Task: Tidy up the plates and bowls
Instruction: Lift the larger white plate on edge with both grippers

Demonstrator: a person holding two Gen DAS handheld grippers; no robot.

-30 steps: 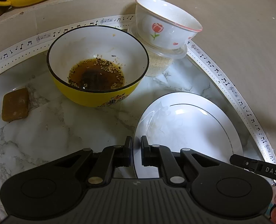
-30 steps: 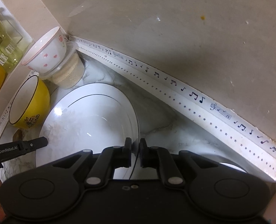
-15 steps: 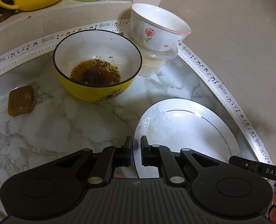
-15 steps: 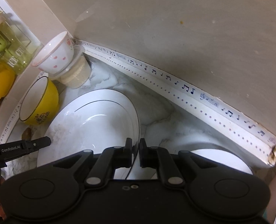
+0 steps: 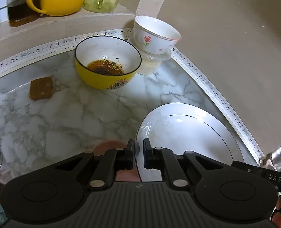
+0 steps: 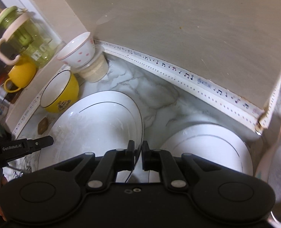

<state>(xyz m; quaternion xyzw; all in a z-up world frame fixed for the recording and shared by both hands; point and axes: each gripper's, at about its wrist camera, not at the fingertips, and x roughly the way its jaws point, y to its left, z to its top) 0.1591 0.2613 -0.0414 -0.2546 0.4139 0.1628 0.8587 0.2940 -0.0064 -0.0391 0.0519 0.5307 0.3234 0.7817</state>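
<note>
My left gripper (image 5: 139,156) and right gripper (image 6: 138,155) each pinch opposite rims of the same white plate (image 5: 186,138), a glossy, shallow oval with a thin dark ring, held tilted above the marble-veined countertop (image 5: 64,117). A second white plate (image 6: 207,148) lies flat near the counter's right end. Toward the back corner sits a yellow bowl (image 5: 107,66) with brown, seed-flecked sauce, beside a rose-painted bowl (image 5: 155,36) perched on a clear lidded tub (image 5: 151,64). Music-note tape (image 6: 188,83) edges the counter against the matte beige wall (image 6: 178,19).
</note>
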